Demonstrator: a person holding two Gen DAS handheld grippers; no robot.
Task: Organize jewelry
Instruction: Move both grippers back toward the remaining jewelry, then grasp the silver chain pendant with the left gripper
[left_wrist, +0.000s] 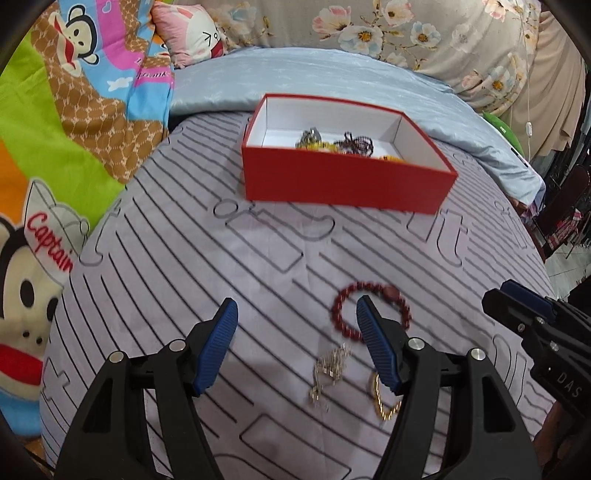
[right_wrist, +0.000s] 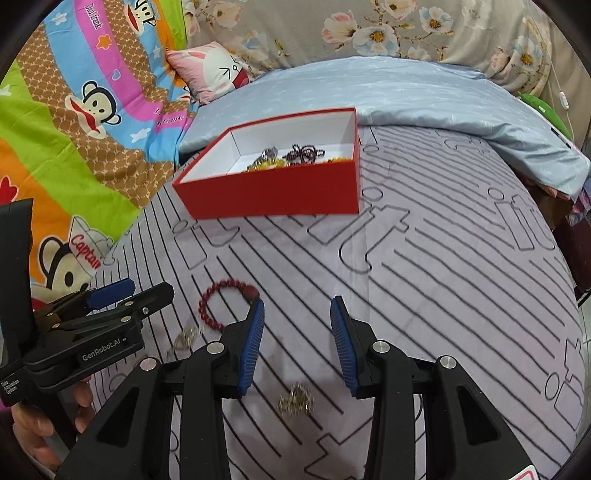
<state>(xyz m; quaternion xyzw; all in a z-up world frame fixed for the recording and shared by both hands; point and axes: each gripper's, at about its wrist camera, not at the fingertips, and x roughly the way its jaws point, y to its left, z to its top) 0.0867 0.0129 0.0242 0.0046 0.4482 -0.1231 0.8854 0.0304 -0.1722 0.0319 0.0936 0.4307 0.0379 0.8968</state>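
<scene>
A red box (left_wrist: 343, 184) with a white inside stands on the striped bed cover and holds several pieces of jewelry (left_wrist: 332, 142); it also shows in the right wrist view (right_wrist: 273, 195). A dark red bead bracelet (left_wrist: 341, 314) (right_wrist: 210, 306), a silver chain (left_wrist: 328, 369) (right_wrist: 184, 338) and a gold chain (left_wrist: 384, 402) lie on the cover. My left gripper (left_wrist: 297, 317) is open above the cover, its right finger over the bracelet. My right gripper (right_wrist: 297, 315) is open and empty above a small silver piece (right_wrist: 295, 400).
The striped grey cover (left_wrist: 221, 277) spans the bed. A blue quilt (left_wrist: 332, 74) lies behind the box. Cartoon monkey bedding (left_wrist: 55, 147) and a pink pillow (left_wrist: 192, 33) are at the left. The bed edge drops off at the right (right_wrist: 569, 258).
</scene>
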